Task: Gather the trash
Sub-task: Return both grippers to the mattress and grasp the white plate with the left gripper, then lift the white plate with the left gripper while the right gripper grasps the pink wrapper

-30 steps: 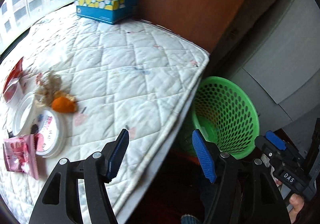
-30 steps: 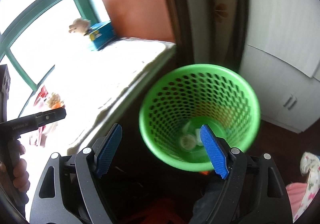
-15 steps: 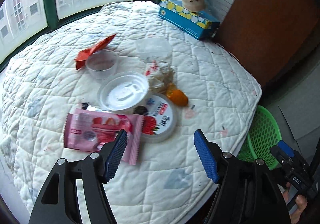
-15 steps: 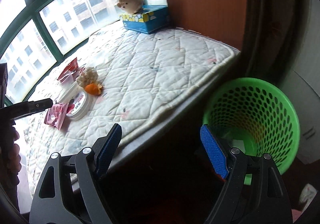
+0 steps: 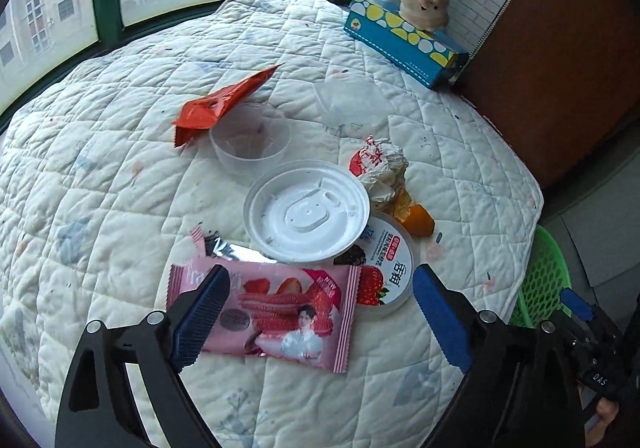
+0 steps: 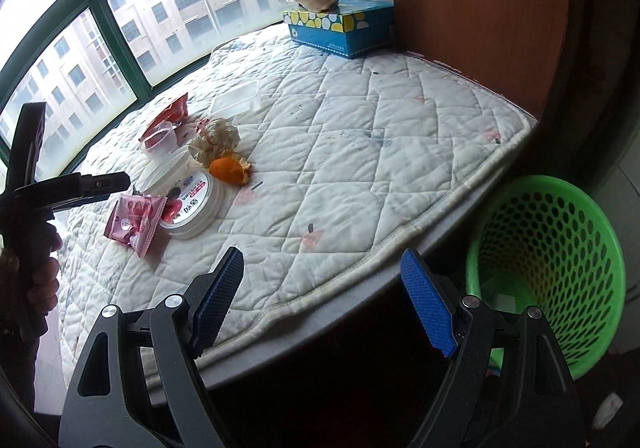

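Left gripper (image 5: 316, 318) jaws just went wide, nothing held, over pink wrapper (image 5: 276, 312) on quilt (image 5: 120, 187). Right gripper (image 6: 322, 298) wide, empty, at quilt edge; green bin (image 6: 560, 248) beside. Farther: yogurt tub (image 5: 390, 268), white lid (image 5: 306, 211), orange peel (image 5: 414, 215), clear cup (image 5: 250, 135), red packet (image 5: 218, 105).

left gripper (image 5: 316, 324): black frame | blue ribbed pads | silver screws

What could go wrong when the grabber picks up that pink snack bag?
The pink wrapper lies flat, so the open left tool, whose jaws have just been opening, might pinch the quilted pad too. The wrapper's edge overlaps the yogurt tub, so lifting it could nudge that tub. The green basket sits below the ledge; a light wrapper might flutter past it.
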`<state>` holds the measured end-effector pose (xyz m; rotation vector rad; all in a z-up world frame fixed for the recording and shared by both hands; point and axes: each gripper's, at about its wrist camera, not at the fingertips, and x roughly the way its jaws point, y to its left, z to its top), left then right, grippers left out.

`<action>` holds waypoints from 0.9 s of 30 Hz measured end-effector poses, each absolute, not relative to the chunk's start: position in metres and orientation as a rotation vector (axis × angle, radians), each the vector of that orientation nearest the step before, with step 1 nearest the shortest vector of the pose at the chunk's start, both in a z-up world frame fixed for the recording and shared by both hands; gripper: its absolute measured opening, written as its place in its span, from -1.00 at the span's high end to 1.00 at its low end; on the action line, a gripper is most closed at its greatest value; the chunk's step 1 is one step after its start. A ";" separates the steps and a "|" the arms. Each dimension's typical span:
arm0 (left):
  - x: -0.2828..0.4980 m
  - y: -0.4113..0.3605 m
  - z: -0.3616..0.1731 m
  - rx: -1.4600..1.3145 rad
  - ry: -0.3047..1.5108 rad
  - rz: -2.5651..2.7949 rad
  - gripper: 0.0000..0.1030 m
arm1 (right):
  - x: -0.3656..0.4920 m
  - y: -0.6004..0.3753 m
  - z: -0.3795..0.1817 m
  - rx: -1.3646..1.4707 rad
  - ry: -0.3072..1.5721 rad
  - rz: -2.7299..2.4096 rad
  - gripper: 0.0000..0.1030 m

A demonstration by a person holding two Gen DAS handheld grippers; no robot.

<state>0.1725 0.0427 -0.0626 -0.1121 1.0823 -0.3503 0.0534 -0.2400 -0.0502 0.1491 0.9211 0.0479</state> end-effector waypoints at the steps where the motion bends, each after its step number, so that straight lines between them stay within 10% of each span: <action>1: 0.179 0.041 -0.065 -0.105 1.087 -0.363 -0.82 | 0.055 -0.239 -0.051 0.151 0.923 0.047 -0.57; 27: 0.231 0.035 -0.112 -0.086 1.181 -0.428 -0.84 | 0.081 -0.215 -0.065 0.125 0.975 0.081 -0.57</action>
